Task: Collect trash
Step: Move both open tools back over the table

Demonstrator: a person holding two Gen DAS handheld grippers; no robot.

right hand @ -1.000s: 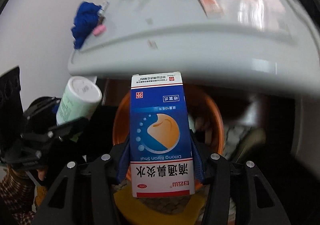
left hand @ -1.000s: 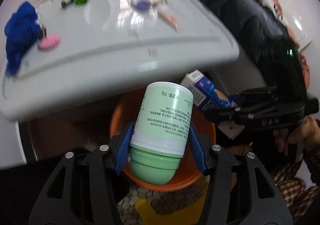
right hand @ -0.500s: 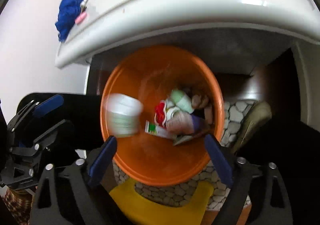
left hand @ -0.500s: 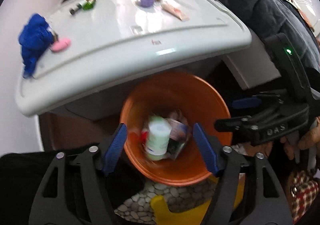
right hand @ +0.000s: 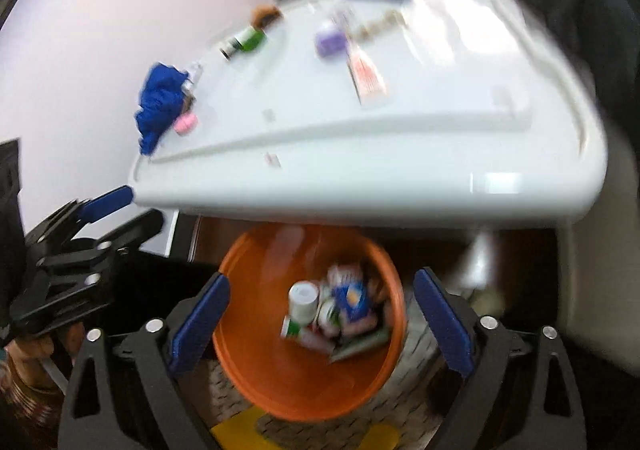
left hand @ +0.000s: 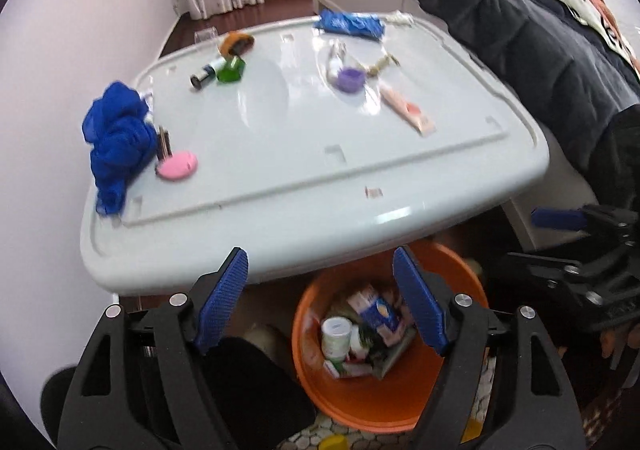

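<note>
The left tongs (left hand: pixel 320 300) and the right tongs (right hand: pixel 320 314) are both held above the orange bin (left hand: pixel 468 282), which stands on the floor below the near edge of the white worktop (left hand: pixel 304 185). The jaws of both have just been opening and now stand wide apart, the right wider than the left; nothing is held between either pair. The green-and-white bottle (left hand: pixel 337 336) and the blue carton (left hand: pixel 380 314) are seen lying inside the bin among other discarded packaging. The near rim of the worktop overhangs the far part of the bin and partly screens it. On the worktop the following items are left: a blue mesh sponge (left hand: pixel 116 137) at the left edge, with a pink disc (left hand: pixel 177 165) just beside it; a small dark-capped bottle (left hand: pixel 208 73) next to a green object (left hand: pixel 231 70); an orange-brown item (left hand: pixel 236 41) behind these; a purple cup (left hand: pixel 351 79); a pink tube (left hand: pixel 408 111); and a blue packet (left hand: pixel 352 23) at the far edge. A dark padded coat (left hand: pixel 520 33) is draped over the bed to the right of the worktop. A white wall (left hand: pixel 60 49) bounds the left side.
</note>
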